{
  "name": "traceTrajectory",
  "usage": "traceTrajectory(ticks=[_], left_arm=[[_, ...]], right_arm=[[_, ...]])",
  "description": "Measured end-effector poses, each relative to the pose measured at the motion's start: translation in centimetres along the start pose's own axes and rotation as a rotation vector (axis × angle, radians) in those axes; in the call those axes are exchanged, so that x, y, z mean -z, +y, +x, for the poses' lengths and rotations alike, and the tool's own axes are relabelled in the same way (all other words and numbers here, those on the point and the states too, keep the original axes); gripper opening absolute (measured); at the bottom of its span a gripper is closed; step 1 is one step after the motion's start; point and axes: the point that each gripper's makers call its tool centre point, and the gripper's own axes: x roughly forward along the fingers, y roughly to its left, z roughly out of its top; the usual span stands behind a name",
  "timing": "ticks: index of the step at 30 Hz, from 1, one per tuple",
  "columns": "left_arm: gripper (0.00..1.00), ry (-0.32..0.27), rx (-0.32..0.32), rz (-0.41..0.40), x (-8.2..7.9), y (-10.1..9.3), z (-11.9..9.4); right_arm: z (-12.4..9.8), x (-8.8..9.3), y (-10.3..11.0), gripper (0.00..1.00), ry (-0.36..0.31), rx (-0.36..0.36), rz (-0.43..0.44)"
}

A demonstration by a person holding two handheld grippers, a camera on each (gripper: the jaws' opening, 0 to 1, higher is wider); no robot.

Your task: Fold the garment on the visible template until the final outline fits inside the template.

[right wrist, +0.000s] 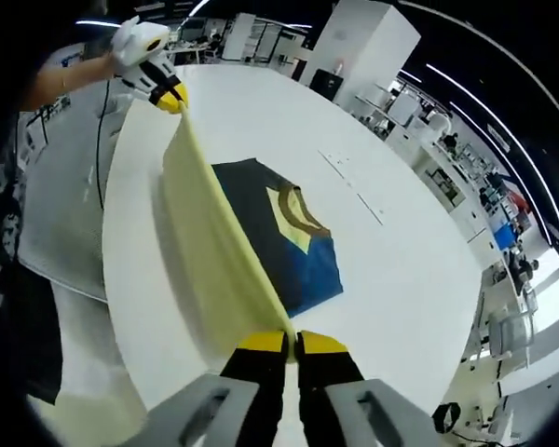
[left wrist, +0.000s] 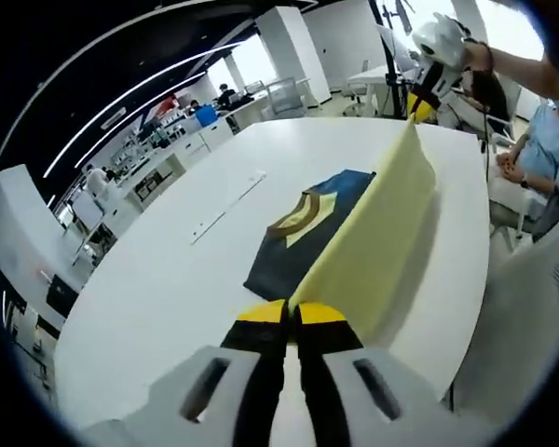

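Both grippers [left wrist: 292,312] [right wrist: 290,343] pinch the lifted garment [left wrist: 377,237]

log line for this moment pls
left hand-held gripper: shut on yellow fabric edge | right hand-held gripper: shut on same edge | edge lifted taut over navy garment | white table

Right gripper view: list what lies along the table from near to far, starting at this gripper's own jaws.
Right gripper → lifted yellow panel of the garment → dark blue part with the collar flat on the white table → left gripper holding the far corner.
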Motion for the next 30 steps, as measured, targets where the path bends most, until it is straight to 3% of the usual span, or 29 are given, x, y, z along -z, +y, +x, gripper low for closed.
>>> traceTrajectory(ticks=[7,14,22,30], left_arm=[[0.0,-0.028,-0.091,0.003,-1.4,2.0,0.8],[0.0,-0.048,-0.14,0.009,-2.4,3.5,2.0],[0.0,-0.064,-0.202,-0.015,-3.0,5.7,3.8],[0.0,-0.058,-0.228,-0.021,-3.1,7.2,6.8]], right_arm=[[0.6,-1.3,-2.1,0.0,-0.027,0.061,0.017],[1.5,-2.2,-4.2,0.0,-0.028,0.118,0.001],[3.0,-3.5,-6.7,0.0,-0.062,0.171,0.073],[5.7,-3.1,-8.5,0.0,-0.035,0.192,0.129]])
